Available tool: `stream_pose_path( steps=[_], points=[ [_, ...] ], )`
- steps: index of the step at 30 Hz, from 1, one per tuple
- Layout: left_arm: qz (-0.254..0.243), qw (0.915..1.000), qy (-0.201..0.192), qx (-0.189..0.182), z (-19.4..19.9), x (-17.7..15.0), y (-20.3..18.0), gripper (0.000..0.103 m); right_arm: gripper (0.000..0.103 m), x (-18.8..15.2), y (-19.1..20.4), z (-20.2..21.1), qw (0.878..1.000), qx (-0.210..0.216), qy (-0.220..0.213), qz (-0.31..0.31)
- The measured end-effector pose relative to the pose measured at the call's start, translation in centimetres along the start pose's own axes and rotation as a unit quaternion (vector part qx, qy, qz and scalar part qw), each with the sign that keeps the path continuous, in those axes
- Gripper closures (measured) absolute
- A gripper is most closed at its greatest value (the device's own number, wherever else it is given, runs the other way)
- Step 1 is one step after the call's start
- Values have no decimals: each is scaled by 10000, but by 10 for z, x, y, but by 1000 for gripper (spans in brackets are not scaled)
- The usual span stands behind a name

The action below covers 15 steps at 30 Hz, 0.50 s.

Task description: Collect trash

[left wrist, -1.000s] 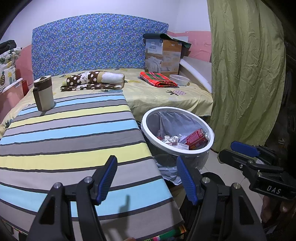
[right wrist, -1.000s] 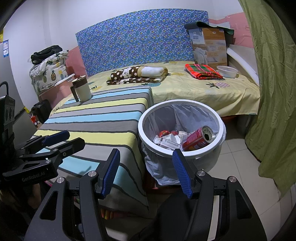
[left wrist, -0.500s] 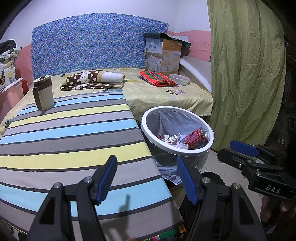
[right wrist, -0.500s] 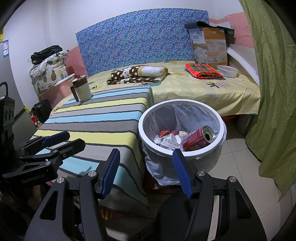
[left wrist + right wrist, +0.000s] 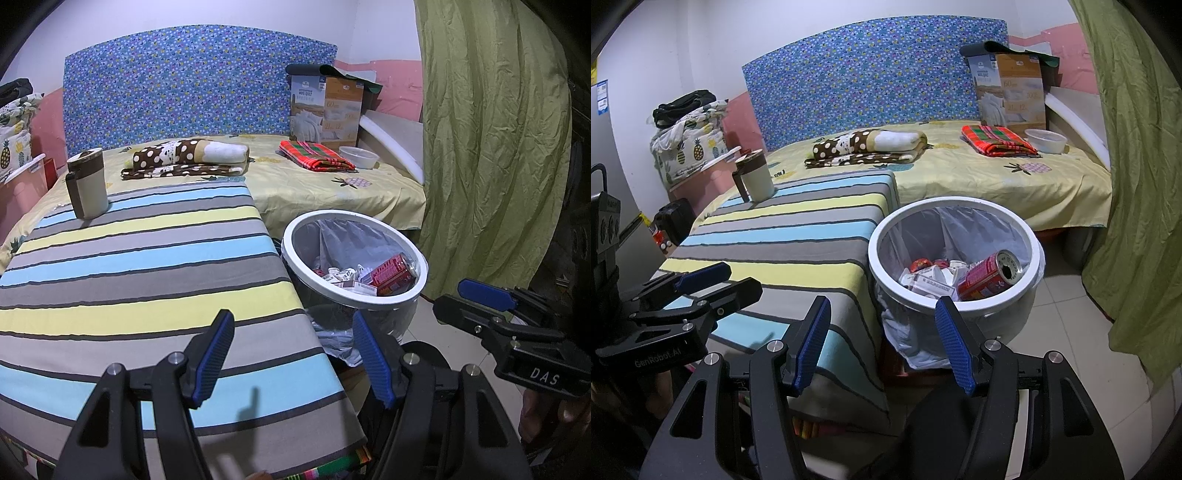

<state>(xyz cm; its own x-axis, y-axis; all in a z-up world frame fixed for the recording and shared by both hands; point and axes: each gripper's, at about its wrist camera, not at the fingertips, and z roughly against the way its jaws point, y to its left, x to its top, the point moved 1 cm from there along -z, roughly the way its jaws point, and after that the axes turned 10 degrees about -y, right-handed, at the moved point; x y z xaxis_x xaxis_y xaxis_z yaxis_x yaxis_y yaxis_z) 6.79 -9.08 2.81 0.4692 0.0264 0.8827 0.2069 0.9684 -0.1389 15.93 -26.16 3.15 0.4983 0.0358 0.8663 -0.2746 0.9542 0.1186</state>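
Jaws on both tools stand apart with nothing between them. In the left wrist view we find the left gripper [image 5: 293, 354] at bottom centre, over the near edge of the striped tablecloth [image 5: 140, 266]; the right gripper [image 5: 491, 306] enters at lower right. In the right wrist view the right gripper [image 5: 882, 341] sits at bottom centre, aimed at the gap between cloth and bin.

Compared with the frames from a second ago, we note no change: both tools hold position and opening, and the contents of the bin are the same.

Just right of the cloth stands the white trash bin [image 5: 1032, 251], lined with a bag. It holds a red drink can [image 5: 988, 275] and crumpled cartons [image 5: 929, 280].

On the cloth only a lidded mug [image 5: 86, 182] remains, at upper left. We judge collection complete, or paused pending a further target.
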Motion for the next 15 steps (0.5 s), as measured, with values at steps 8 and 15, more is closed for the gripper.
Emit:
stream_pose_path(
  steps=[8,15],
  points=[
    [14,10000,38,38,-1,-3,0,34,42,0,2,0,10000,3,15,-4],
    [32,10000,63,48,0,-4,1,34,42,-1,2,0,10000,11,19,-9]
  ],
)
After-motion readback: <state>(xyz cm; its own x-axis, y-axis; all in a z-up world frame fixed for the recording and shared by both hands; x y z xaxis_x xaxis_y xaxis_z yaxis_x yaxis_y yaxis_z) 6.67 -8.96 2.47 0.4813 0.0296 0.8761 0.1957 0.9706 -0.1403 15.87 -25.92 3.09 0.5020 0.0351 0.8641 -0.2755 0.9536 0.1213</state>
